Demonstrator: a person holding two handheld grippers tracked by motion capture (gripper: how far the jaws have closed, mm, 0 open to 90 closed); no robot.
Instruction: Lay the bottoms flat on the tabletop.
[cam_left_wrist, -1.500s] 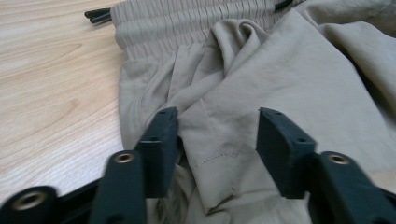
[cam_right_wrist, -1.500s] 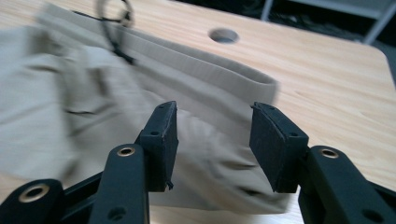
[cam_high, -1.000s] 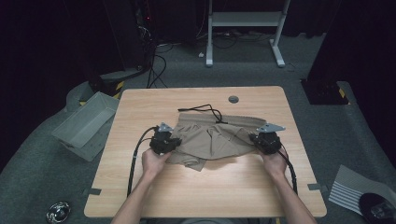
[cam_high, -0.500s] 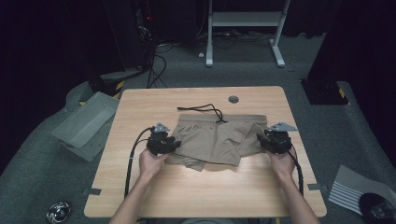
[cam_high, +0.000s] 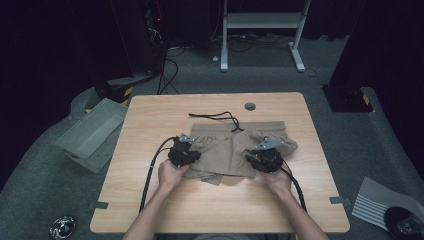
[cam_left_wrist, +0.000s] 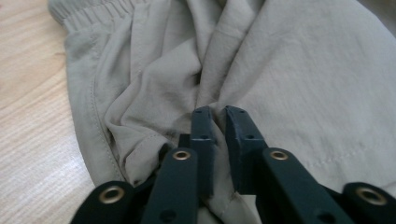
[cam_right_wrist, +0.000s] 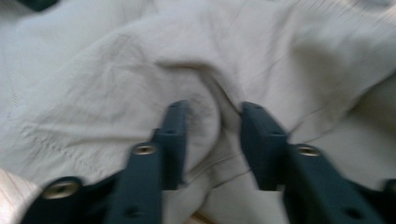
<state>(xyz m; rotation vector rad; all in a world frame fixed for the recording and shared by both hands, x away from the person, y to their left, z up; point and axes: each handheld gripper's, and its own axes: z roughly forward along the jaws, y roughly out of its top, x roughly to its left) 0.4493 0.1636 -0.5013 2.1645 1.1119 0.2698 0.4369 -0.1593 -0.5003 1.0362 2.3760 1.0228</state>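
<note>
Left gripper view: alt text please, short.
The left gripper has its two black jaws nearly together, pinching a fold of khaki shorts. The rumpled shorts lie on a light wooden table, elastic waistband at the top left.

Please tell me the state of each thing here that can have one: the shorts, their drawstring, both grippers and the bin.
Shorts: lying flat on the table, wrinkled.
Drawstring: loose, untied.
Left gripper: just closing, pinching a fabric fold.
Right gripper: closing, jaws apart around a fold.
Grey bin: on the floor, tilted.
</note>
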